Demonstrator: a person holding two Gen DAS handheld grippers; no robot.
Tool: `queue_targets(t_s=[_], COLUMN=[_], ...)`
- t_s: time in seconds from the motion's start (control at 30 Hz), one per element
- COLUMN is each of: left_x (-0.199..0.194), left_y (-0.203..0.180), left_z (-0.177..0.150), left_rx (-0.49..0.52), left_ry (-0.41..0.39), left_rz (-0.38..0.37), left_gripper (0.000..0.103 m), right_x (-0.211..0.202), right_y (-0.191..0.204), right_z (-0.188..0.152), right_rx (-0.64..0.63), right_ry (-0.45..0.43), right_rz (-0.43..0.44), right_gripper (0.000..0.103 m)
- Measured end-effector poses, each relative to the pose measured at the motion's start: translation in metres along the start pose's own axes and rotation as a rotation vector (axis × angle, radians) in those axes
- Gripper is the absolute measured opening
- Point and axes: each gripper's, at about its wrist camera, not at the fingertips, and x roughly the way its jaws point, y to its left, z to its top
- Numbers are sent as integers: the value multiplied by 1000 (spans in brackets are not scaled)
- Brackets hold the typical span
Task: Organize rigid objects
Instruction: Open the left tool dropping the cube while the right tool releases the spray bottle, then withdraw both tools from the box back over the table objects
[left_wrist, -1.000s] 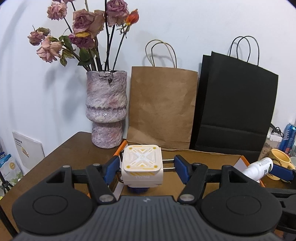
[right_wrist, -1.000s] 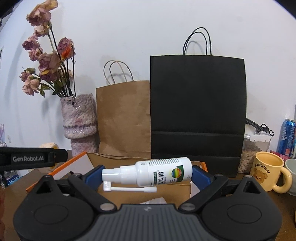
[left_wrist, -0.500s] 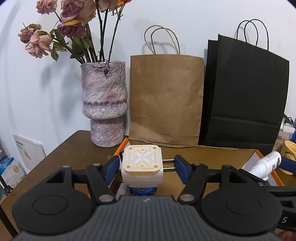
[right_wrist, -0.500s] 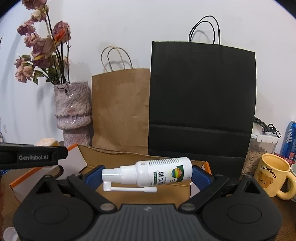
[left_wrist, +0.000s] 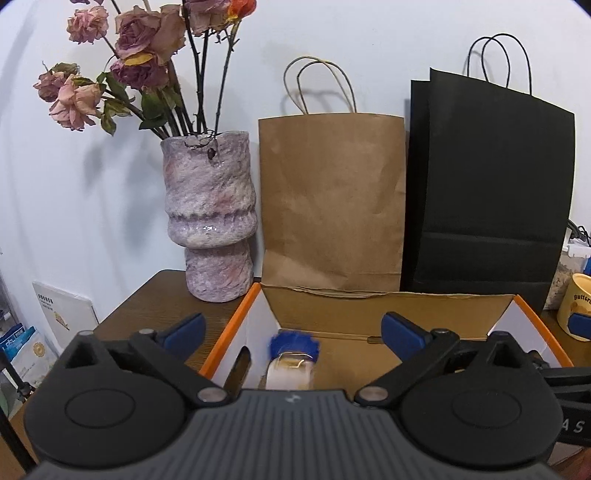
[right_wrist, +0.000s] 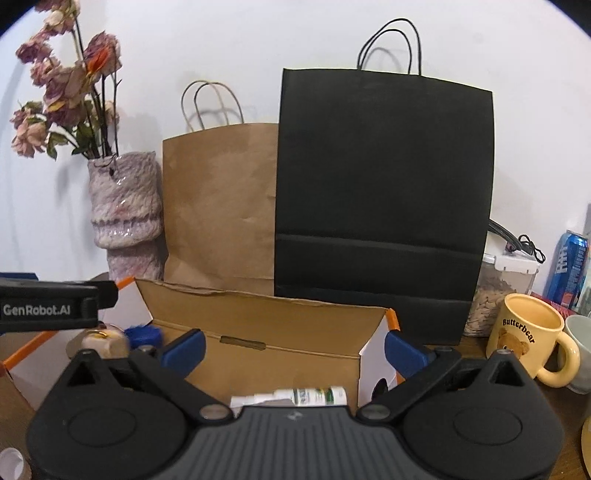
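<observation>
My left gripper (left_wrist: 293, 328) hangs over the left end of an orange-rimmed cardboard box (left_wrist: 227, 332), and its jaws are opening wide. Below them, inside the box, a white and yellow cube with a blue base (left_wrist: 290, 369) shows blurred, free of the blue pads (left_wrist: 184, 328). Over the box's right part (right_wrist: 391, 321) my right gripper (right_wrist: 293, 350) is opening too, with nothing between its pads. A white spray bottle (right_wrist: 310, 395) lies on its side in the box beneath it. The right wrist view also shows the cube (right_wrist: 101, 341) under the left gripper's arm (right_wrist: 55, 306).
Behind the box stand a mottled vase of dried roses (left_wrist: 208, 221), a brown paper bag (left_wrist: 332, 199) and a black paper bag (right_wrist: 384, 192). To the right are a yellow bear mug (right_wrist: 524, 339), a blue can (right_wrist: 569, 269) and a lidded jar (right_wrist: 495, 291).
Both grippers have opened. The cube has dropped from the left jaws into the box, and the spray bottle has dropped from the right jaws into the box.
</observation>
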Motion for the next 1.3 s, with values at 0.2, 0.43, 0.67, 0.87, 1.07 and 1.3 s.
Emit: queue_targets(t_s=[0.2, 0.43, 0.67, 0.87, 1.07, 1.3], left_x=[0, 1, -1, -7, -16, -30], left_y=[0, 0, 0, 1, 3, 5], left_z=[-1, -1, -1, -1, -4, -10], left_rx=[2, 6, 14, 24, 34, 51], left_ry=[6, 10, 16, 20, 20, 18], left_rz=[2, -2, -3, -7, -9, -15], left_gripper=[103, 103, 103, 103, 103, 103], right_x=[0, 0, -4, -13, -23, -38], right_y=[0, 1, 2, 3, 4, 5], right_z=[0, 0, -1, 0, -2, -7], right_rx=[-2, -4, -7, -10, -21, -31], right_ry=[0, 3, 3, -11, -19, -26], right_rz=[-2, -3, -5, -6, -8, -5], right_gripper=[103, 103, 103, 103, 103, 103])
